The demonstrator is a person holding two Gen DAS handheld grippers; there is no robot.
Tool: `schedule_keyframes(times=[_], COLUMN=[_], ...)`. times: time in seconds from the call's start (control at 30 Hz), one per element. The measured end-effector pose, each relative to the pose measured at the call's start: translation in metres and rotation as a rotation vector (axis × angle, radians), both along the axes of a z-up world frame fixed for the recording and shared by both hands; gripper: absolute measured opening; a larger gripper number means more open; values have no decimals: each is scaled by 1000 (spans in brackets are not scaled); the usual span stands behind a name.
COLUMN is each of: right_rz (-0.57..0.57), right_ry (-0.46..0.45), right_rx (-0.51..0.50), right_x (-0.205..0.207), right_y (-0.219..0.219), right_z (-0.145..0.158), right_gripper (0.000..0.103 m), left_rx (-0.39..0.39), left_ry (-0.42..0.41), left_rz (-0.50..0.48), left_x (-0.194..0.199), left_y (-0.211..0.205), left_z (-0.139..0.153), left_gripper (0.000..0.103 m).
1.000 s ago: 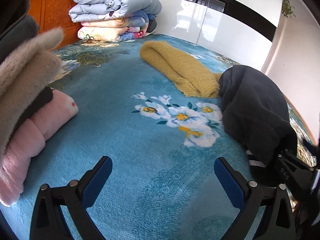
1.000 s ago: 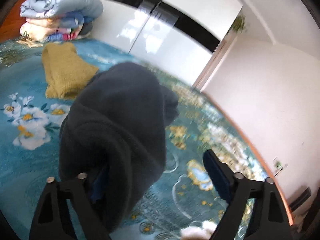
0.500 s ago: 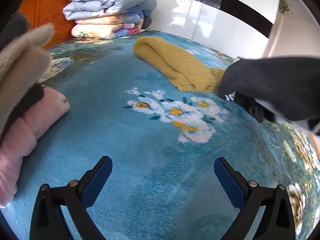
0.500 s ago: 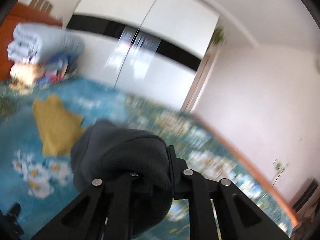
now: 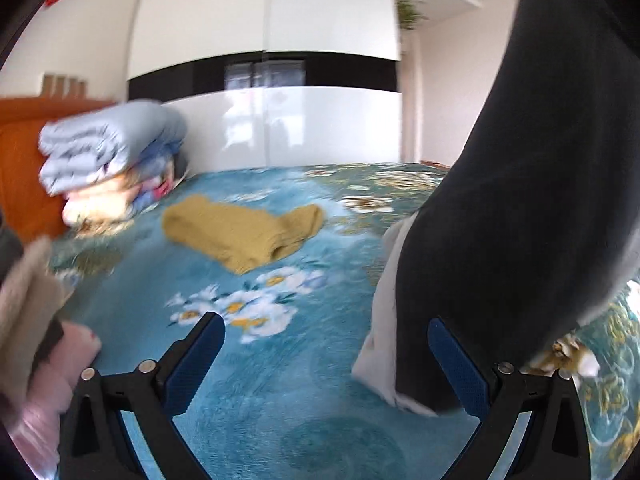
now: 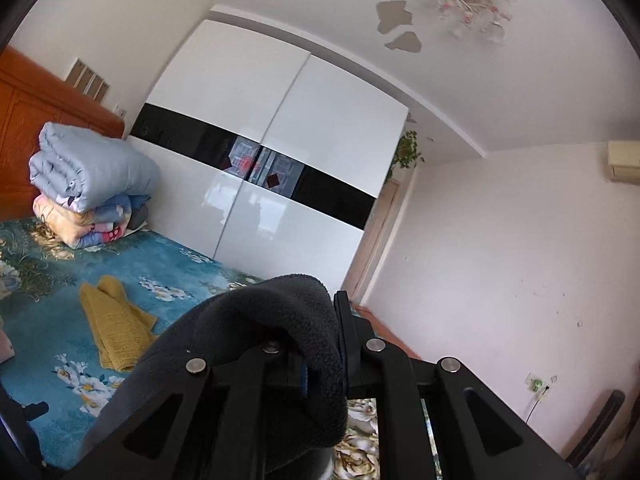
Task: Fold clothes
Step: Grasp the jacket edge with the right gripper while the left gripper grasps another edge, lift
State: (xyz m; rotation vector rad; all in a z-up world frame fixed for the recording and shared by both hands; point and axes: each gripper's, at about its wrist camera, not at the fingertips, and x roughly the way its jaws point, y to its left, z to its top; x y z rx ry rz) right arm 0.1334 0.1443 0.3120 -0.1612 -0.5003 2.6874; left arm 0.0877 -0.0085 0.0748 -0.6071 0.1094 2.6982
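The right gripper point(image 6: 320, 360) is clamped tight on a fold of the dark charcoal fleece garment point(image 5: 520, 200), its jaws closed with the thick cloth bulging over them, and it is raised high enough that its camera looks at the white wardrobe point(image 6: 280, 140); likely this lets the garment hang free and show its shape before folding. In the left wrist view the fleece drapes down on the right, a white lining point(image 5: 380, 340) showing at its lower edge, which trails on the blue floral bedspread point(image 5: 280, 400). The left gripper point(image 5: 326, 360) is wide open and empty, low over the bedspread, with the hanging cloth just beside its right finger. A mustard knitted sweater point(image 5: 240, 232) lies farther off, near stacked quilts point(image 5: 104, 160).
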Motion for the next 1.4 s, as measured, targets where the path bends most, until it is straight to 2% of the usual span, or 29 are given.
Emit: schedule_keyframes(times=[0.1,0.2,0.4,0.5,0.67,0.77,0.8,0.87,0.9,0.93,1.0,1.03,1.1,1.2,1.3,1.4], right_rz=[-14,-27,-8,0,12,17,19,19,15,14,16,21,24,20,26,43], right_ry=[-24,-38,-44,-46,-53,-59,-61,-67,-71,-79,-99,-113,-137,-153,-115,-37], right_rx=[-56,-110,-156,-166,-195,-207,-214,-227,-234,-243,-264,-276,-284,-290,-323,-315], right_x=[-2,-2,-4,-8,-6,3,6,12,15,17,19,20,22,27,40,60], right_y=[19,40,61,72,90,101,105,115,121,125,134,138,144,149,150,139], right_z=[-6,-11,-24,-29,-39,-46,-48,-53,-55,-57,-60,-62,-65,-65,-48,-17], right_gripper=[12,12,12,12,12,12,12,12,12,12,12,12,12,12,12,12], left_rx=[52,84,7,-5,-52,-34,-24,-3,8,18,39,39,32,49,80,105], left_ry=[-42,-50,-18,-17,-17,-44,-55,-74,-83,-93,-110,-108,-76,10,107,229], left_rz=[-88,-155,-242,-280,-188,-117,-94,-66,-56,-52,-49,-37,-4,53,79,86], left_x=[11,26,45,58,52,37,32,26,23,20,14,11,8,7,19,40], left_y=[6,11,43,54,70,71,71,70,69,69,68,68,64,47,25,3], left_z=[2,3,7,8,6,9,10,12,13,14,18,22,34,76,131,189], left_gripper=[103,103,103,103,103,103,99,83,65,41,20,13,8,7,6,6])
